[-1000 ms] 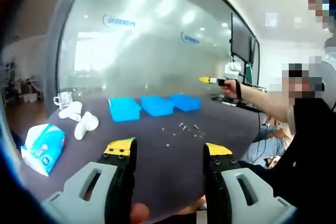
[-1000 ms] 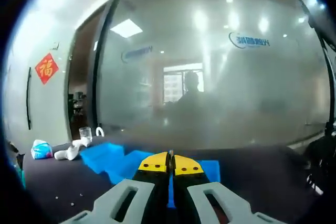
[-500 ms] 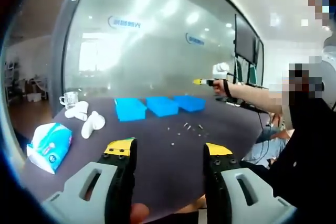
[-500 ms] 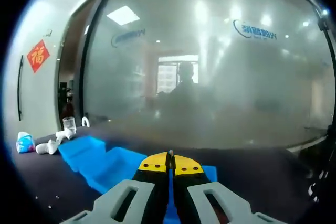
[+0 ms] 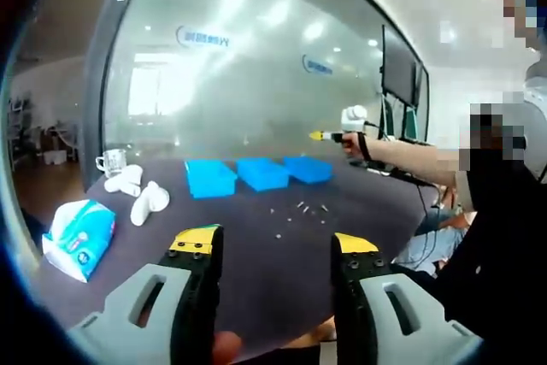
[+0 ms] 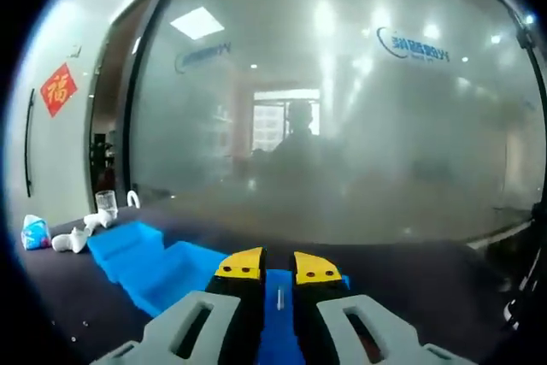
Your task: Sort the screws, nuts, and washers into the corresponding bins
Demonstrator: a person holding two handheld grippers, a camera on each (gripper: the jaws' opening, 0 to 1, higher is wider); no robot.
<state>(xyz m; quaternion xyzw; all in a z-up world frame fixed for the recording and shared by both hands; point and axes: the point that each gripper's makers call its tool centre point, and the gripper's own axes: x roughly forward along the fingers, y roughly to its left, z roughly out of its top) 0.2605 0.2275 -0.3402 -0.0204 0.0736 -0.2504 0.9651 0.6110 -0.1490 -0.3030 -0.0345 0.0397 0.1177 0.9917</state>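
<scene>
Jaws of the right gripper (image 6: 279,266) are standing slightly apart above the bins, with a small pale screw (image 6: 279,298) showing in the gap between them, seemingly dropping or about to drop; I cannot tell whether either pad is touching it. Below it is lying the near bin (image 6: 275,318), with two more bins (image 6: 137,250) trailing off toward 9 o'clock. My worry is that the gripper is hanging high, so the screw could bounce off a rim or land in the wrong bin.

Jaws of the left gripper (image 5: 274,245) are standing wide apart, gripping nothing, hovering over the near table (image 5: 256,275) edge. At 12 o'clock the loose hardware (image 5: 301,210) is lying scattered short of the three bins (image 5: 259,173). At 10 o'clock a tissue pack (image 5: 73,238) and white rolls (image 5: 145,203) are sitting, clear of the work.
</scene>
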